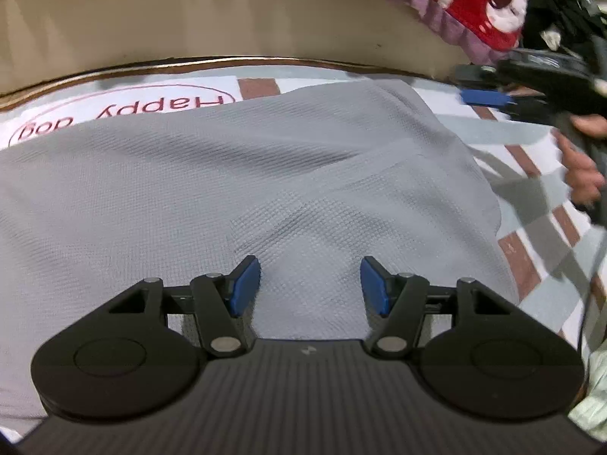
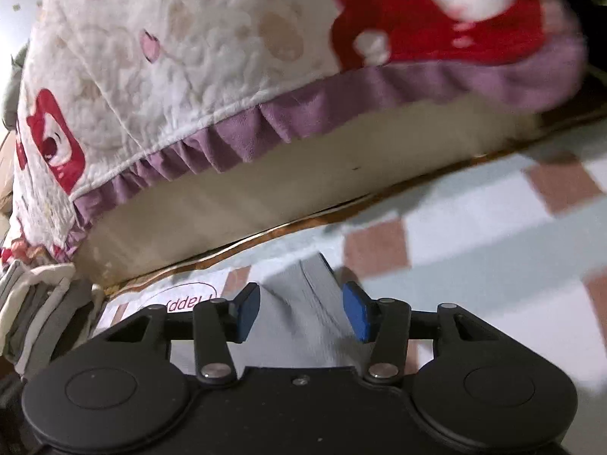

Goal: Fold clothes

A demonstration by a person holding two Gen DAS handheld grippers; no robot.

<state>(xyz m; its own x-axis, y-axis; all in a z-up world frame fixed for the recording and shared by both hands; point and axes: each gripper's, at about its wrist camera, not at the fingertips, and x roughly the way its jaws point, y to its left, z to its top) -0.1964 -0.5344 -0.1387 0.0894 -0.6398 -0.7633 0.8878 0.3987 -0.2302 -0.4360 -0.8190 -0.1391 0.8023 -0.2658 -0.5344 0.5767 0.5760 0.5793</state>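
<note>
Blue-padded fingers (image 1: pixel 246 284) of the left gripper (image 1: pixel 310 285) stand apart with nothing pinched, hovering low over the grey waffle-knit garment (image 1: pixel 235 174). That garment is the landmark: it lies spread on the checked bedsheet (image 1: pixel 531 159), one layer already lapped over another near its middle, which suggests a fold partly made. Beyond its far edge the sheet's "Happy dog" print (image 1: pixel 125 113) peeks out, then the bed's beige headboard (image 1: pixel 189 11). To the garment's right, the right gripper (image 2: pixel 301 313), held in a person's hand (image 1: pixel 582 174), also has its jaws parted; a corner of the grey cloth rises between its pads, untouched as far as I can tell, likely just let go. A white-and-red plush blanket with a purple frill (image 2: pixel 189 76) is heaped past the garment's far right corner, out of the way.
</note>
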